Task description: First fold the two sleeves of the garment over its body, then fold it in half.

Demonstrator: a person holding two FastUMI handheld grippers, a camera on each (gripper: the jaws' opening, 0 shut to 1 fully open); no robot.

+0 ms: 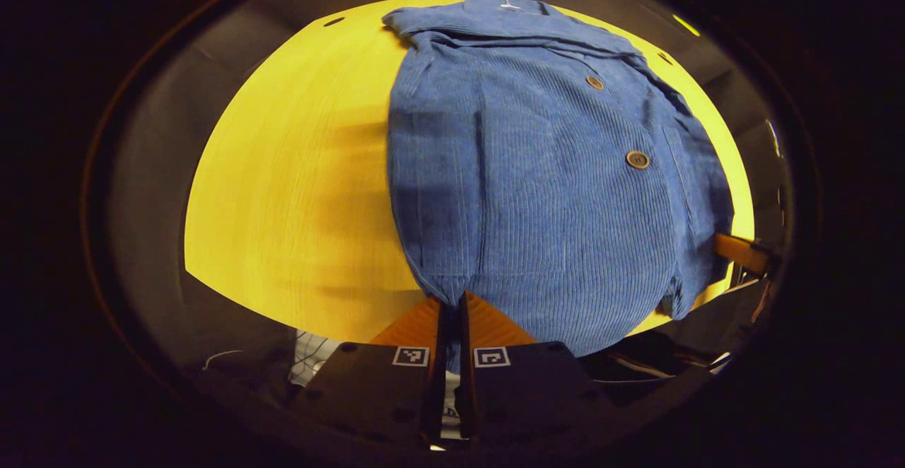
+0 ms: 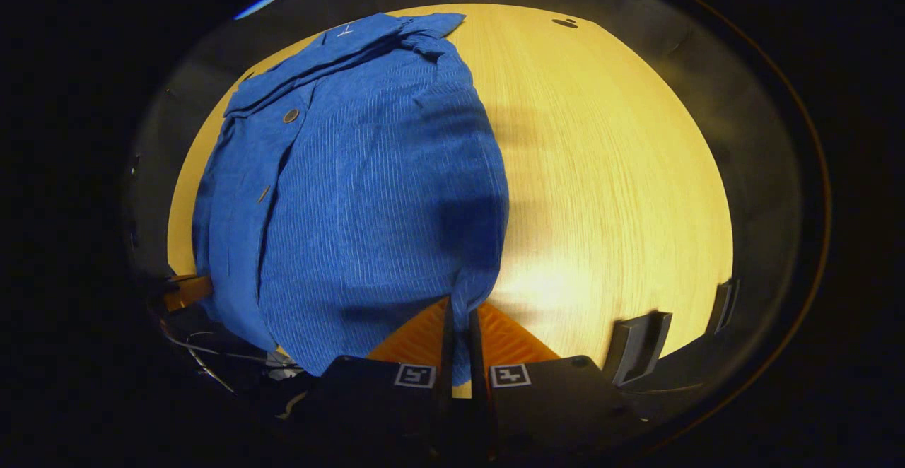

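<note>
- The left gripper [image 1: 453,303] is clamped on the near hem corner of the blue shirt [image 1: 537,171]; the right gripper [image 2: 459,312] pinches the opposite corner, as best the fisheye shows.
- The shirt lies on the yellow table [image 1: 297,192], sleeves seemingly folded in.
- Risk: uneven lifting could skew the half fold or spill a sleeve out.
- The right gripper view alone shows black brackets [image 2: 636,344] at the table edge.

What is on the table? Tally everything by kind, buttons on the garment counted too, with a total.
Blue corduroy shirt: 1, on the wooden table
Buttons showing on it: 2, upper and lower
Grippers pinching its near hem: 2, left gripper and right gripper
Total: 5
</note>
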